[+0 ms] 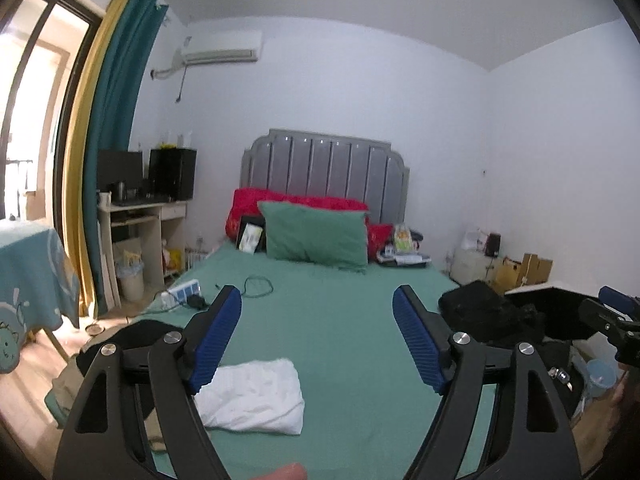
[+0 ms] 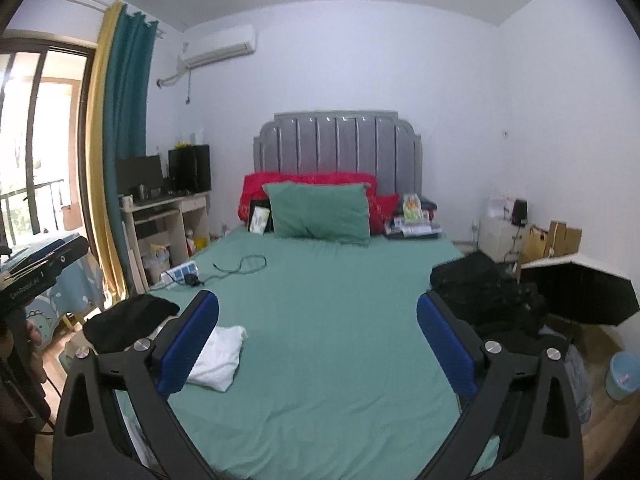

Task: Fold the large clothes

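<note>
- White folded garment (image 1: 250, 396) is being left lying on the green bedsheet (image 1: 340, 340), near the bed's foot, toward its left side.
- Nothing is being gripped by the left gripper (image 1: 317, 336): its blue pads are being held wide apart above the sheet.
- Likewise, the right gripper (image 2: 318, 344) is being held spread wide and empty.
- Black clothes (image 2: 486, 292) are being kept piled at the bed's right edge.

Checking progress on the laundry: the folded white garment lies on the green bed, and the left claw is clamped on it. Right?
Not quite. The folded white garment does lie on the green bed, but the left claw is open and empty above it, as the left wrist view shows.
</note>
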Tool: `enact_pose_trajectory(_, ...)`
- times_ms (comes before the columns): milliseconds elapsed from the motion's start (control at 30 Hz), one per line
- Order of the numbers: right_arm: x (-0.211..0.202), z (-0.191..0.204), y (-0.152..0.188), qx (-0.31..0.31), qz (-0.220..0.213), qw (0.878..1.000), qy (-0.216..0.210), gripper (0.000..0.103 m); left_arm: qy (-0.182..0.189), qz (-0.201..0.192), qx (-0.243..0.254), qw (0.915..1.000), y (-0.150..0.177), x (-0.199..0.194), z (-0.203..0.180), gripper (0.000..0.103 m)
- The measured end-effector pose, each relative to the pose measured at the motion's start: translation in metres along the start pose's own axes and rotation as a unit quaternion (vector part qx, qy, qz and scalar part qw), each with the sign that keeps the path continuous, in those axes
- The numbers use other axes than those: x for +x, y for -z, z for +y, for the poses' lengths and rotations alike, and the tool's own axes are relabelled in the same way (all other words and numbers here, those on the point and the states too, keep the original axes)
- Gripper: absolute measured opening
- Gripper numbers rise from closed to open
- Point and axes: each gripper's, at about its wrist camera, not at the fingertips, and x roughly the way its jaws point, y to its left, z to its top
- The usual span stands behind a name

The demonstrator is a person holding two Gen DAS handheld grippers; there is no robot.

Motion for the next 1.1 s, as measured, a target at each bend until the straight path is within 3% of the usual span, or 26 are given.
enact_pose_trajectory(200,0.004,0.012,0.004,0.001,-0.017,1.000,-0.020,0.101,-0.009,0.000,-0.008,0.9999,0.005,0.000,0.007,0.081)
enact_pose_trajectory(400,0.020,0.020,0.014,0.005,-0.004,0.999,-0.037,0.101,-0.007,0.014,-0.005,0.9999,0.016,0.008,0.011,0.081)
enact_pose_trajectory(1100,0.034,0.014,0.029,0.010,0.020,1.000,-0.022,0.101,0.001,0.040,-0.002,0.9992,0.041,0.029,0.009,0.081)
